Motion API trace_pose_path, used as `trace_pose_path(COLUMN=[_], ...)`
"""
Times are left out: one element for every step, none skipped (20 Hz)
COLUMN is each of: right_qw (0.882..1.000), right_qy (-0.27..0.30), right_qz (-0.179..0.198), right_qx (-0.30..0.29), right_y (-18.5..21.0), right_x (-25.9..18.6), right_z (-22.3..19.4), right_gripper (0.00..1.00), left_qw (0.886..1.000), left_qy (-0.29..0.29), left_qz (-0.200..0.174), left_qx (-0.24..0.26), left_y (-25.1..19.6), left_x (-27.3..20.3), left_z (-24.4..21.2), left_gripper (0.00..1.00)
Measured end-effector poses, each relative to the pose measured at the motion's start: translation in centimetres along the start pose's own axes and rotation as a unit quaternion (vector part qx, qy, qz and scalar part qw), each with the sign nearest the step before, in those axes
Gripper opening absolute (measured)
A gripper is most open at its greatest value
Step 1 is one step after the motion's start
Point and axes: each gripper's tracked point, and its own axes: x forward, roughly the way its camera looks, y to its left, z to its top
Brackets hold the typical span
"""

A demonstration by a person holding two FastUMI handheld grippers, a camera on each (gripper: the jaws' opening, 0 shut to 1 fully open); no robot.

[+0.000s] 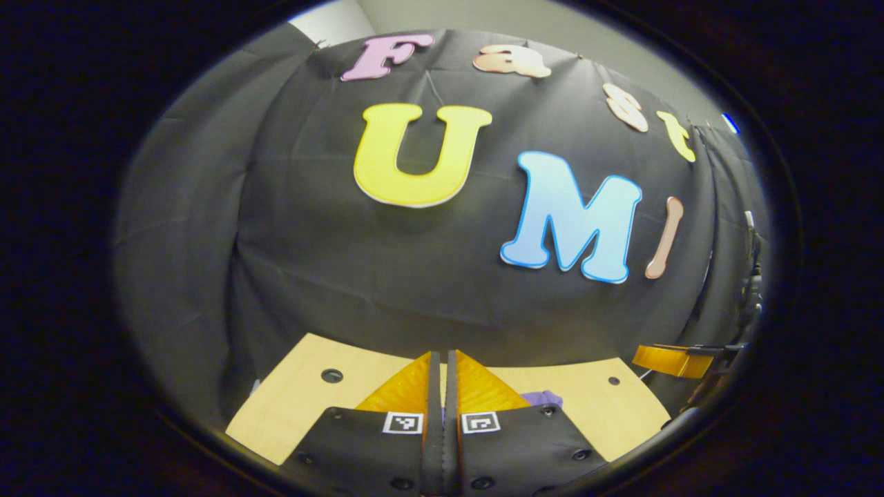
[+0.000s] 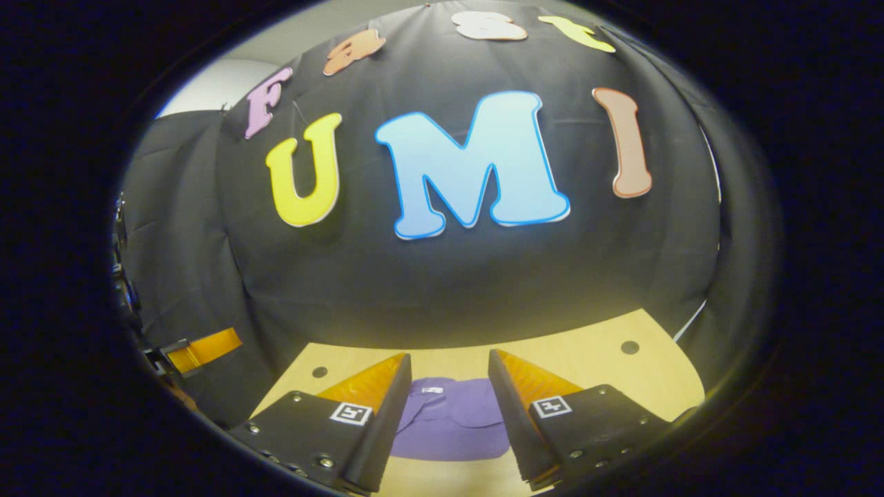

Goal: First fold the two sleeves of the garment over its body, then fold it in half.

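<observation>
The purple garment (image 2: 450, 421) lies flat on the wooden table (image 2: 608, 366), seen between the fingers of the right gripper (image 2: 447, 400); its collar end, with a small white tag too small to read, points toward the black cloth wall (image 2: 449, 276); the right gripper's fingers stand wide apart, holding nothing; the left gripper (image 1: 443, 386) has its fingers pressed together, empty, with a sliver of the garment just beside them.

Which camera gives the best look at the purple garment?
The right gripper view: the purple garment lies on the table, framed between the open fingers. In the left gripper view, a small purple scrap peeks beside the closed fingers.
</observation>
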Motion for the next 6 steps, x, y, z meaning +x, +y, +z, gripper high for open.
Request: trace_pose_path(right_qw=[1.000, 0.999, 0.999, 0.998, 0.998, 0.998], right_qy=[-0.017, -0.033, -0.046, -0.053, -0.055, -0.055], right_qz=[0.000, -0.002, -0.004, -0.003, -0.002, 0.000], right_qx=[-0.006, -0.012, -0.018, -0.022, -0.023, -0.025], right_y=[0.2, 0.4, 0.5, 1.0, 1.4, 1.7], right_x=[-1.3, -2.5, -3.6, -4.5, -5.4, -6.0], right_z=[0.8, 1.4, 1.9, 2.1, 2.1, 1.8], right_gripper=[0.69, 0.69, 0.69, 0.69, 0.60, 0.60], left_qw=[1.000, 0.999, 0.999, 0.999, 0.999, 0.999], left_qy=[-0.016, -0.031, -0.041, -0.048, -0.052, -0.051], left_qz=[0.005, 0.007, 0.007, 0.004, -0.001, -0.002], left_qx=[0.005, 0.009, 0.011, 0.009, 0.009, 0.009], left_y=[-0.2, -0.2, -0.4, -0.7, -0.8, -0.7], left_x=[-1.1, -2.0, -2.9, -3.3, -4.0, -4.6], left_z=[1.2, 2.1, 2.8, 3.1, 3.4, 3.4], left_gripper=[0.06, 0.06, 0.06, 0.06, 0.06, 0.06])
